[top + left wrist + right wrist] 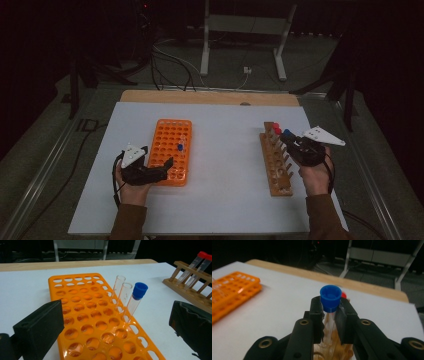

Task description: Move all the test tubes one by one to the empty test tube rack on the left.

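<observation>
Blue-capped tube above white tabletop, dark room.

The white table is seen from above and in front. The orange rack is viewed closely along one gripper, and is shared, left and farther off, with the other gripper view.

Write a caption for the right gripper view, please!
Right hand-held gripper clamps a blue-capped tube above the wooden rack.
</observation>
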